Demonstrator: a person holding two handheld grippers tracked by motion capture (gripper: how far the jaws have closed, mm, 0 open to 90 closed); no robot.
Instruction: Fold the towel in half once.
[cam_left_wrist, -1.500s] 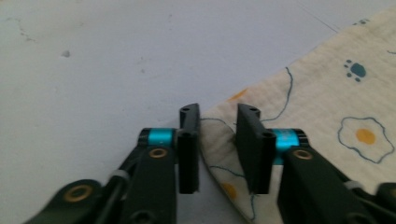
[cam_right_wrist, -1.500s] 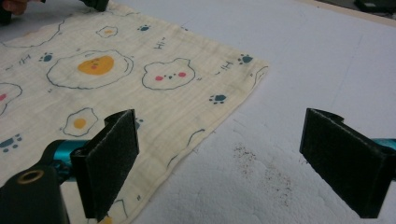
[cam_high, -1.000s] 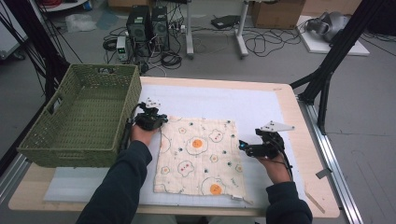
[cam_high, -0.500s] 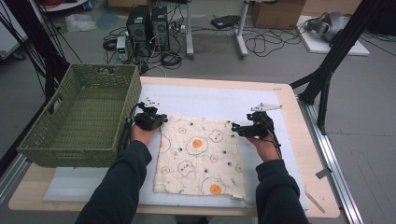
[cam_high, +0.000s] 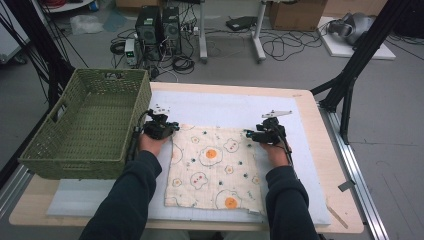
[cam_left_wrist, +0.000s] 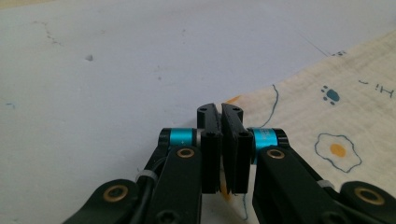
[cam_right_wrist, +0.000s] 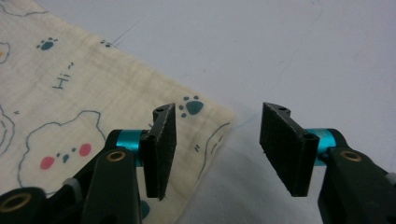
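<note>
The cloth (cam_high: 215, 167) lies flat on the white mat (cam_high: 300, 150), its long axis running near to far, with the green basket (cam_high: 85, 125) off to the left. Both grippers sit at its far edge, one per corner. The left gripper (cam_high: 167, 126) is on the far left corner, and its own view shows the jaws pressed together with the cloth's edge running in between them, so it looks clamped on that corner. The right gripper (cam_high: 252, 134) hangs at the far right corner with its jaws wide apart. The right gripper view gives what the high view cannot: the corner (cam_right_wrist: 219, 116) pokes into the gap from the left jaw's side, the right jaw stands over bare mat, and nothing is pinched yet. So the corner lies toward the left of the opening; my read is that a closing grab wants a small shift that way first. The high view alone shows the near edge lying slack and untouched.
</note>
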